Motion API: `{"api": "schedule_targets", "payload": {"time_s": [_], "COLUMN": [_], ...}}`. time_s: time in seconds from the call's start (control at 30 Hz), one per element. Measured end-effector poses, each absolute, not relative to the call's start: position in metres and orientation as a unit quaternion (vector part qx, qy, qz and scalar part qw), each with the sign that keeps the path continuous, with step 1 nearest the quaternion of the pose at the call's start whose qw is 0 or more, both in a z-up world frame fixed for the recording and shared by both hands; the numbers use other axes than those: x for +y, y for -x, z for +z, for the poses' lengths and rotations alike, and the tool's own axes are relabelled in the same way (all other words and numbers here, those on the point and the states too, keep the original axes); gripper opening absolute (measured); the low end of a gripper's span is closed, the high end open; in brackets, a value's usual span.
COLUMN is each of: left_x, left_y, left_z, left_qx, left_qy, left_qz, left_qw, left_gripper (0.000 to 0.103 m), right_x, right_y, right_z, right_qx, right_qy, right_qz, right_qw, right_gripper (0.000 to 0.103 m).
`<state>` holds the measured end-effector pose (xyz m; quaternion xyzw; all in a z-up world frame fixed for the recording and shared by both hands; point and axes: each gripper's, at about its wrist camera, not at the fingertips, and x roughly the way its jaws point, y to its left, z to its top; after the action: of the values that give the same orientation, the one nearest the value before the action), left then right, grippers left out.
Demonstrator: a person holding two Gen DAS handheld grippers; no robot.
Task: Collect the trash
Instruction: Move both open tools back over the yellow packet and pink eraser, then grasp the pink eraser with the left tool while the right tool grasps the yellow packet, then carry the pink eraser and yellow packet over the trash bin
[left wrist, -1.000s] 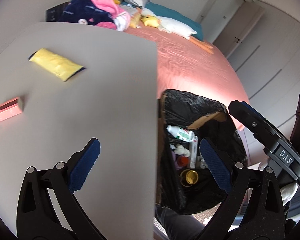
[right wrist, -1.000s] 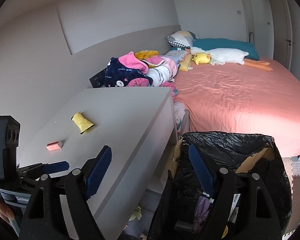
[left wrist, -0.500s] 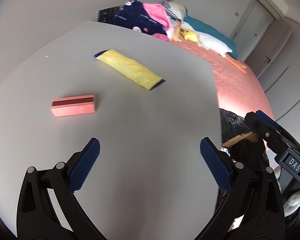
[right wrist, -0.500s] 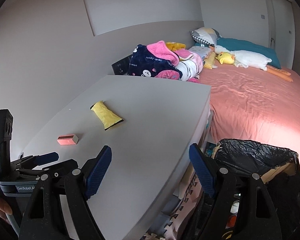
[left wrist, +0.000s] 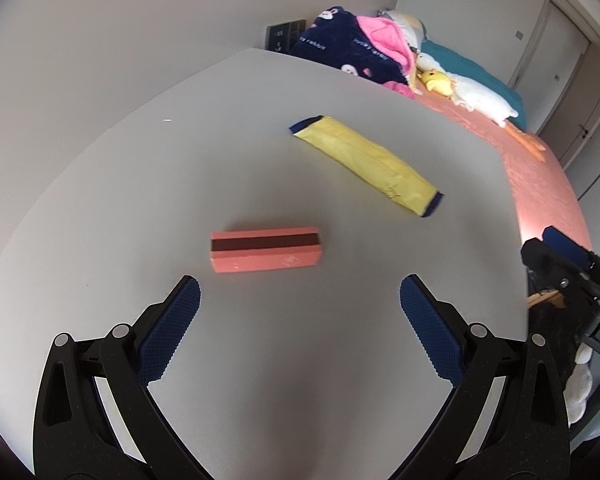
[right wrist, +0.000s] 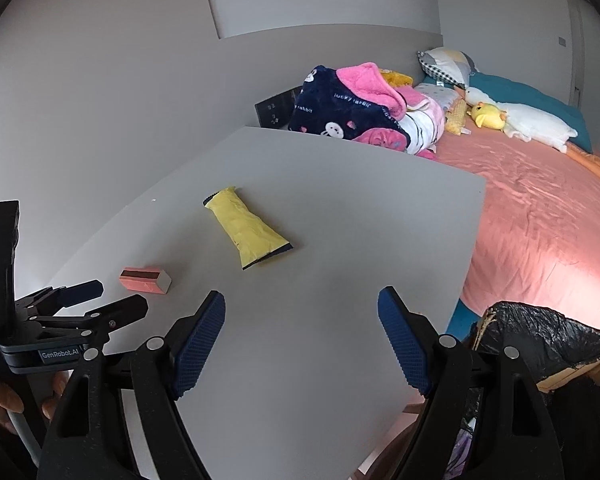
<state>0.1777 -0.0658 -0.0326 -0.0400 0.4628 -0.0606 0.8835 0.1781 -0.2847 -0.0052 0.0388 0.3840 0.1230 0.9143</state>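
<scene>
Grey counter [left wrist: 140, 208] beside pink bed: pink box [left wrist: 265, 249] just ahead of left gripper [left wrist: 300, 300], yellow wrapper [left wrist: 366, 164] beyond, bin [right wrist: 548, 344] at counter edge. Both grippers' jaws wide open, empty; right gripper [right wrist: 301, 330] hovers. Risk: low flat box skids if jaws close off-centre.

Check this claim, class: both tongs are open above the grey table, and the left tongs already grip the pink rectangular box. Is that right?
One detail is wrong. In the left wrist view the left tongs are open and empty; the pink rectangular box lies untouched on the grey table just ahead of them. The right tongs are open too.
</scene>
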Motion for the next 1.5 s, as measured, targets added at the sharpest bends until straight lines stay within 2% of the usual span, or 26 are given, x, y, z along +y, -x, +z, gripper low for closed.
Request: {"api": "schedule_targets", "payload": {"time_s": [0.63,0.73,0.87,0.93,1.23,1.27,1.3,1.4,1.5], "left_x": [-0.053,-0.054,-0.052,-0.049,-0.047,-0.047,-0.047,-0.047,-0.049], "left_y": [-0.204,-0.203,-0.202,-0.205,-0.202,-0.202,-0.202,-0.203,-0.202], "left_z": [-0.056,-0.055,-0.051,-0.051,-0.045,-0.044,-0.043,-0.042,-0.042], "left_qx": [0.497,0.493,0.482,0.481,0.470,0.468,0.467,0.466,0.466], "left_qy": [0.015,0.006,0.000,0.012,0.018,0.018,0.018,0.020,0.022], "left_qz": [-0.016,-0.015,-0.021,-0.028,-0.041,-0.041,-0.041,-0.041,-0.041], "left_qw": [0.867,0.870,0.876,0.876,0.882,0.883,0.883,0.884,0.884], "left_gripper": [0.095,0.086,0.066,0.066,0.066,0.066,0.066,0.066,0.066], "right_x": [-0.235,-0.226,-0.215,-0.210,-0.197,-0.196,-0.196,-0.195,-0.195], "right_y": [-0.251,-0.260,-0.270,-0.275,-0.291,-0.291,-0.291,-0.287,-0.282], "right_z": [-0.030,-0.033,-0.035,-0.037,-0.052,-0.052,-0.052,-0.049,-0.046], "right_qx": [0.419,0.424,0.425,0.426,0.447,0.446,0.447,0.444,0.442], "right_qy": [0.017,0.030,0.046,0.056,0.079,0.082,0.082,0.083,0.081], "right_qz": [0.152,0.153,0.157,0.156,0.162,0.161,0.164,0.161,0.166], "right_qw": [0.895,0.892,0.890,0.889,0.876,0.876,0.876,0.877,0.878], "right_gripper": [0.080,0.080,0.080,0.079,0.052,0.048,0.038,0.021,0.020]}}
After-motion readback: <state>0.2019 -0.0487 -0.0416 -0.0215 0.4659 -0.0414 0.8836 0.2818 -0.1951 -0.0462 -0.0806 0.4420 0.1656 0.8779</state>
